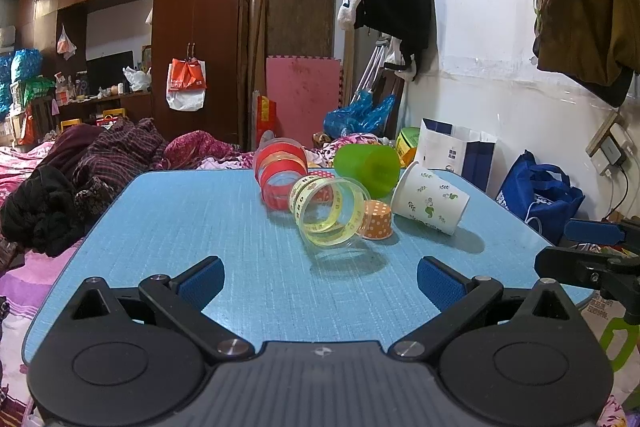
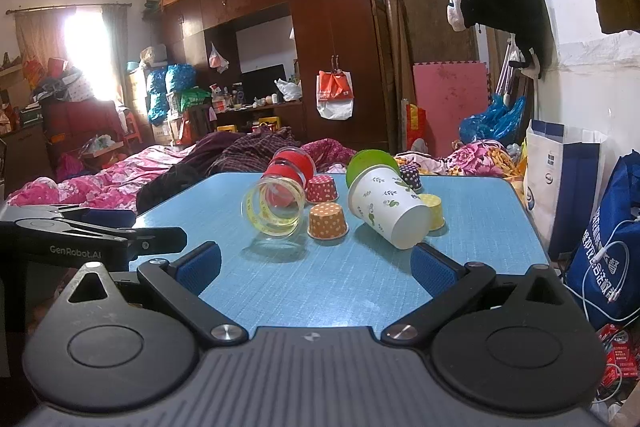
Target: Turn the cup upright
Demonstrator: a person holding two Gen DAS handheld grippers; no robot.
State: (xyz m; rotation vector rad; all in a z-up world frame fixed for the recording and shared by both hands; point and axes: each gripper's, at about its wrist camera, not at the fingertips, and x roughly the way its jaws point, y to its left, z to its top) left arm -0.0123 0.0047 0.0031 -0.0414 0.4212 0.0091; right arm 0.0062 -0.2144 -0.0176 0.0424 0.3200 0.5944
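on the blue worktop (image 2: 360,279) a cluster of cups lies in the upper middle of both frames. the white paper cup (image 2: 386,207) with green leaf prints lies on its side, its long axis slanting; in the right wrist view its closed base points toward the lower right, just above the right pad of the right gripper (image 2: 316,267), and its mouth faces away toward the upper left, leaning against the green cup (image 2: 370,163). in the left wrist view the same white paper cup (image 1: 430,201) sits right of centre, base at the lower right, with the green cup (image 1: 368,169) on its side just behind it.

the clear cup with yellow bands (image 2: 274,207) lies on its side, open mouth toward the camera, nothing seen inside. behind it the clear cup with red bands (image 2: 290,165) also lies tipped. the orange dotted cup (image 2: 327,221) stands mouth down between the clear cup and the paper cup. the red dotted cup (image 2: 321,189), yellow cup (image 2: 434,211) and dark dotted cup (image 2: 410,175) stand mouth down too.

both sets of jaws are spread wide and hold nothing; the left gripper (image 1: 320,279) hovers over the near worktop (image 1: 200,227), well apart from the cups.
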